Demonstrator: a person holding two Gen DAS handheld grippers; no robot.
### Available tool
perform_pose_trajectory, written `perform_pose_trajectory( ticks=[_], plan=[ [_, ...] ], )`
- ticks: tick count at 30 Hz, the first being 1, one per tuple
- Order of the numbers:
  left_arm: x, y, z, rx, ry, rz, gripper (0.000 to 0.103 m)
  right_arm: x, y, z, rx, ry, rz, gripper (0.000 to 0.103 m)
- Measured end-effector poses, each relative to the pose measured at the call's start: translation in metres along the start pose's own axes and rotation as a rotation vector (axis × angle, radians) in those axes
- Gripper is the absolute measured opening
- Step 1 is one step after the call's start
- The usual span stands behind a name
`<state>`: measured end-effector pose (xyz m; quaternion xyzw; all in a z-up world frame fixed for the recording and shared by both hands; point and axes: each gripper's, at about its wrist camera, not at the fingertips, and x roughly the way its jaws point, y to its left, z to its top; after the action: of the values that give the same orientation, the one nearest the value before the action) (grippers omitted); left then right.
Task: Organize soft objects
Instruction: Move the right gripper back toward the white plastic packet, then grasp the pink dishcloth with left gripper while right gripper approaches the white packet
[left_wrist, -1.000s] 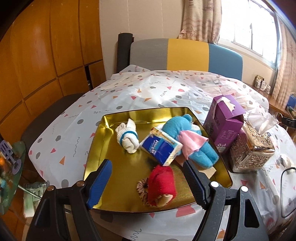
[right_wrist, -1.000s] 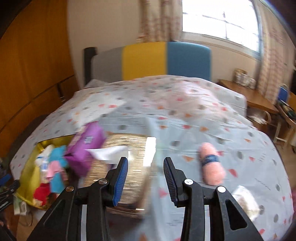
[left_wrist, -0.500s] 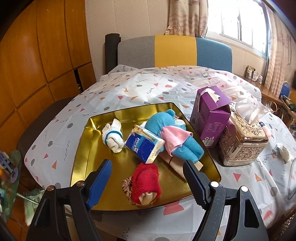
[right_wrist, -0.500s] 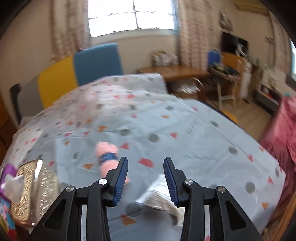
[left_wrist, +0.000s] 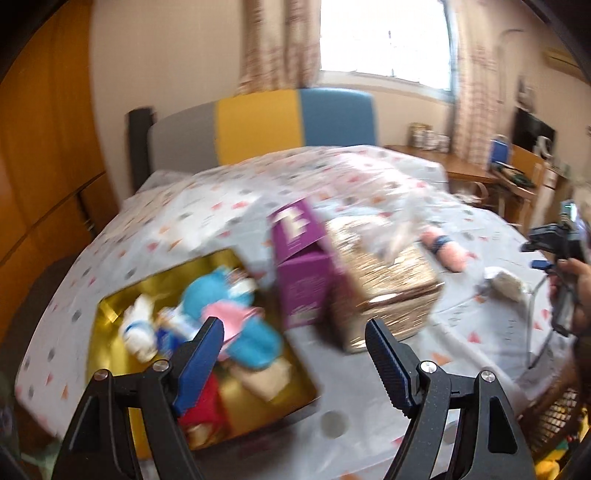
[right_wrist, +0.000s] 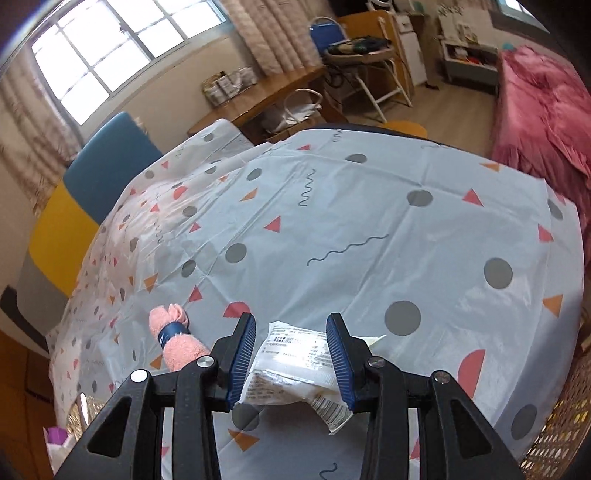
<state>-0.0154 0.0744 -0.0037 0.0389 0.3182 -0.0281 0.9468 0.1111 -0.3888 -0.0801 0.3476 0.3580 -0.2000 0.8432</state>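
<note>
Reaching for the packet (right_wrist: 295, 365), we straddle it with half-open right tongs (right_wrist: 290, 354), ungripped; next close. Left tongs (left_wrist: 293, 354) wide, empty.

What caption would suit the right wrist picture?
Right gripper jaws straddling a clear plastic packet on the patterned tablecloth, a pink rolled towel alongside.

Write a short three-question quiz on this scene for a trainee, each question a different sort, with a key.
1. True or false: the rolled pink towel with a blue band lies in the shiny gold tray.
2. What lies between the right gripper fingers?
A. a clear plastic packet with printed label
B. a red sock
C. a pair of scissors
3. Fill in: the purple cardboard box stands beside the ornate ___ tissue box.

Key: 1 false; 2 A; 3 gold
</note>
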Motion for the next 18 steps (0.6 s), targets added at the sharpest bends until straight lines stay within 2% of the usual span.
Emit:
perform_pose_trajectory(
  ticks=[8, 13, 15, 18],
  plan=[
    [0.009, -0.078, 0.053, 0.105, -0.018, -0.213, 0.079, 0.007, -0.025, 0.003, 0.148, 0.041, 0.016, 0.04],
    [0.037, -0.132, 0.084, 0.104, 0.068, -0.349, 0.079, 0.003, -0.029, 0.003, 0.18, 0.035, 0.058, 0.04],
    [0.049, -0.154, 0.09, 0.114, 0.085, -0.363, 0.079, 0.0, -0.027, 0.004, 0.184, 0.017, 0.099, 0.04],
    [0.077, -0.18, 0.099, 0.091, 0.152, -0.381, 0.079, -0.004, -0.025, 0.005, 0.185, -0.001, 0.128, 0.04]
  ],
)
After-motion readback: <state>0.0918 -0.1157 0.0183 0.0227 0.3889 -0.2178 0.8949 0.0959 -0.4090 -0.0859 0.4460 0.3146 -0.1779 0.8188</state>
